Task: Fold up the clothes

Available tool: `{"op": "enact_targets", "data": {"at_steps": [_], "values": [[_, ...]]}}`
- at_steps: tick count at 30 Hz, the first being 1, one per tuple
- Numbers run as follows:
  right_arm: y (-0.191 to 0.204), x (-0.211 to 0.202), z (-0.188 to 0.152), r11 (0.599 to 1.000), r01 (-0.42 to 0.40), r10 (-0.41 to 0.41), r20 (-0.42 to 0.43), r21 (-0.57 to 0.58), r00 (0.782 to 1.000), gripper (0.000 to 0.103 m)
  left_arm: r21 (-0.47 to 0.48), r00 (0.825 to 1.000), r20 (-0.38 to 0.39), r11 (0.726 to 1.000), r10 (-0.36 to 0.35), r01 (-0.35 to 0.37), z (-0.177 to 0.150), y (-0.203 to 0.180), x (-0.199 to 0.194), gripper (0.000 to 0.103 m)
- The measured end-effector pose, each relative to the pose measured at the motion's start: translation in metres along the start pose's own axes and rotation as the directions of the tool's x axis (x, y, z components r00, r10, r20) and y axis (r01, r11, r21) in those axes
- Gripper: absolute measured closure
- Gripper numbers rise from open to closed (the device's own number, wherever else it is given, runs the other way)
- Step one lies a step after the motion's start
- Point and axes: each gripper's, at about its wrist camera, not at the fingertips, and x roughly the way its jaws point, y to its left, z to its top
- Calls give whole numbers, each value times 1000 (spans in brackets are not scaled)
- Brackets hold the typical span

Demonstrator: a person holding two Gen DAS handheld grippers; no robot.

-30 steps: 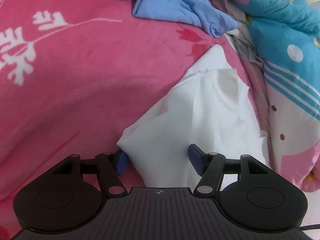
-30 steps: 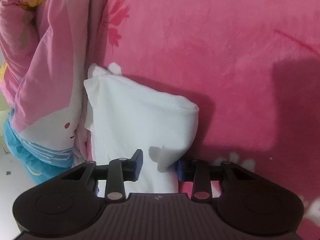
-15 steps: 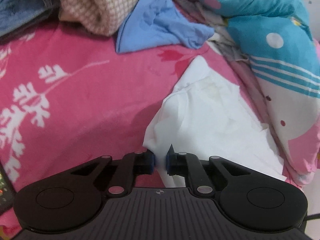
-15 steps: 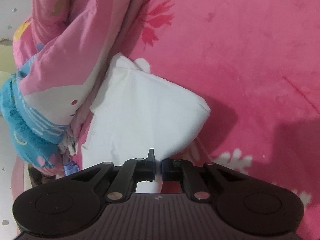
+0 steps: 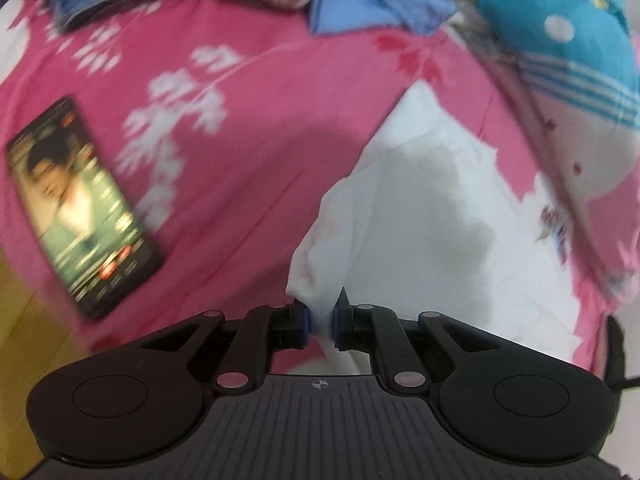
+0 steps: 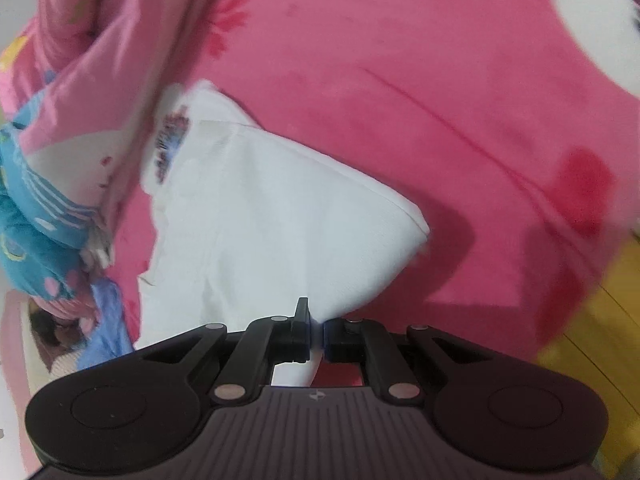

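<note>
While both views swing and blur, the pink blanket (image 5: 248, 184) fills more of the picture than a second ago, and a phone (image 5: 80, 208) with a lit screen has come into the left view, lying flat on the blanket near its left edge, with yellow floor (image 5: 16, 320) showing beyond. A second ago both sets of jaws stood apart around the white shirt (image 5: 432, 240); now they are closed on it and its near edge is lifted into a peak at each grip. The shirt lies spread on the blanket, its far side against the pink and blue quilt (image 5: 572, 92) bunched along the right. A printed patch shows on it in the right view, near the quilt.

Left gripper (image 5: 319, 327): nearly closed, blue pads pinching a thin fold of the shirt's corner. Right gripper (image 6: 318, 338): just as tight, clamped on the other near corner of the shirt (image 6: 260, 220).

Open blanket runs wide to the left of the shirt, up to the phone. At the far edge sits a heap of clothes (image 5: 372, 8), well apart from the shirt. In the right view the blanket (image 6: 400, 80) is bare beside the shirt, and floor (image 6: 592, 320) shows past its lower right edge.
</note>
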Motion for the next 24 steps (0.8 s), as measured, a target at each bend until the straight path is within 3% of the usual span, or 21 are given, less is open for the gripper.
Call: {"op": "enact_targets", "data": {"at_steps": [4,6,7,9,12,14,19,21,24], "values": [[-11,14,3,998,65,-65,-52,7,997,94,34,997,-54,998,56,-54,1,-1,19,85],[-3,23,11,986,146,-153,-98,-78,983,80,67,994,-75,995,75,-70,7,-5,24,76],[0,20,14,982,159,-170,-106,-106,980,79,85,994,-80,994,75,-68,9,-7,25,73],[7,13,19,969,187,-208,-119,-163,971,69,115,993,-83,991,81,-71,12,-8,20,56],[23,-10,21,922,260,-300,-108,-286,948,66,129,992,-63,987,105,-96,13,-5,6,48],[35,-24,23,880,302,-358,-94,-367,929,66,128,992,-40,985,119,-113,13,0,-4,48],[117,-14,10,727,228,-329,-37,-648,944,66,115,992,41,986,119,-123,17,3,-13,48],[161,9,-4,626,140,-269,-44,-767,962,66,102,993,63,989,101,-107,21,0,-8,48],[222,56,-43,412,-19,-205,-113,-911,972,68,128,993,103,989,63,-76,25,-15,3,48]]}}
